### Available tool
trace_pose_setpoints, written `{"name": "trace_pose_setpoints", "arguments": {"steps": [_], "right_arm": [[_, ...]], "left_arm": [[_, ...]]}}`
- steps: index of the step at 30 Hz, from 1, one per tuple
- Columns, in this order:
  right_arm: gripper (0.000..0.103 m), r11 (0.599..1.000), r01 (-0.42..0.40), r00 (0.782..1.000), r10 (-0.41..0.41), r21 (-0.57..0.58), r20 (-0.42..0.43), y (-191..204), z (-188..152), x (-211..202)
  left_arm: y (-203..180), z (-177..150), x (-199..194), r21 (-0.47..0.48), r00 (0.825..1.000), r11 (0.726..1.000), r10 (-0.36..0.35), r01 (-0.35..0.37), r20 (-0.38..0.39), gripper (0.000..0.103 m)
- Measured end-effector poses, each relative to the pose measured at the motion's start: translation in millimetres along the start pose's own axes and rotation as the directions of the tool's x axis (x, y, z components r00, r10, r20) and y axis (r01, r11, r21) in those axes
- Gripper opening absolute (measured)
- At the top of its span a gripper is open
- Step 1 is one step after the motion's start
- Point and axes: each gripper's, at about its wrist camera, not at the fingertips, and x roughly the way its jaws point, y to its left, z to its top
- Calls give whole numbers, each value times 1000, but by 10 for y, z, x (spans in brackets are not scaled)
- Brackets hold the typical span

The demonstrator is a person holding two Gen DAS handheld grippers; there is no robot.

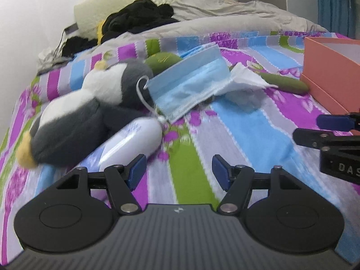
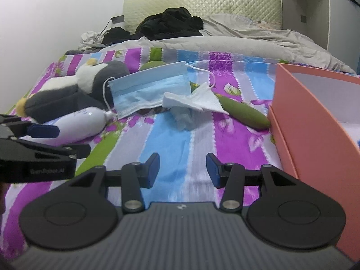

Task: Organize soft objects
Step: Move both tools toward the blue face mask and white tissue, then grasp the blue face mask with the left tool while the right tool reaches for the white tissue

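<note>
We hold both the left gripper (image 1: 178, 172) and right gripper (image 2: 182, 169) wide and empty low in frame, judging nothing sorted yet: penguin plush (image 2: 67, 94), face mask (image 2: 150, 91) and tissue (image 2: 198, 101) lie mid-frame, pink box (image 2: 315, 117) right, white pouch (image 1: 132, 139) nearest.

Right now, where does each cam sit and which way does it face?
Left wrist: on the left hand-held gripper, low over the striped bedsheet, facing the headboard; own open fingers show, right hand-held gripper at right edge.
Right wrist: on the right hand-held gripper, same heading, beside the pink cardboard box; left one at left edge.
Shared: blue face mask, grey-white plush penguin.
</note>
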Motion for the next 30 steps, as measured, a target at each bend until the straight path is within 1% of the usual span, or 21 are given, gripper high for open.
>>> {"name": "trace_pose_setpoints", "arguments": {"steps": [3,6,9,13,18,21,25,27,28,29,30], "right_arm": [[48,1000,-12,1000,12,26,0,-53,81,234],[48,998,-34,999,35,55,-7,-125,154,471],[48,995,-47,999,48,92,-10,-200,196,672],[48,992,-64,998,65,111,-6,-274,240,919],[48,988,-95,995,96,120,-4,-313,300,1151],[48,986,-120,992,122,114,-14,-297,323,1260],[47,988,-125,992,127,88,-18,-264,345,1344],[46,989,-124,992,125,79,-20,-252,358,1376],[44,990,-118,992,120,77,-23,-250,361,1391],[36,991,-113,993,115,75,-24,-244,365,1399],[29,992,-103,994,105,72,-26,-239,371,1403]], "left_arm": [[-27,118,231,49,1000,999,-16,16,3,70],[-69,221,445,122,1000,992,10,-12,16,70],[-130,290,627,208,999,977,31,-40,43,70],[-196,347,884,287,997,955,58,-71,54,70],[-239,386,1189,331,996,940,72,-85,51,70],[-242,425,1341,355,993,928,91,-112,76,70],[-194,530,1495,340,993,934,84,-108,85,69],[-180,574,1533,326,994,940,72,-95,81,64],[-163,595,1552,315,995,946,62,-82,72,54],[-150,607,1565,303,997,950,54,-70,61,43],[-143,613,1569,291,998,955,43,-57,51,38]]}}
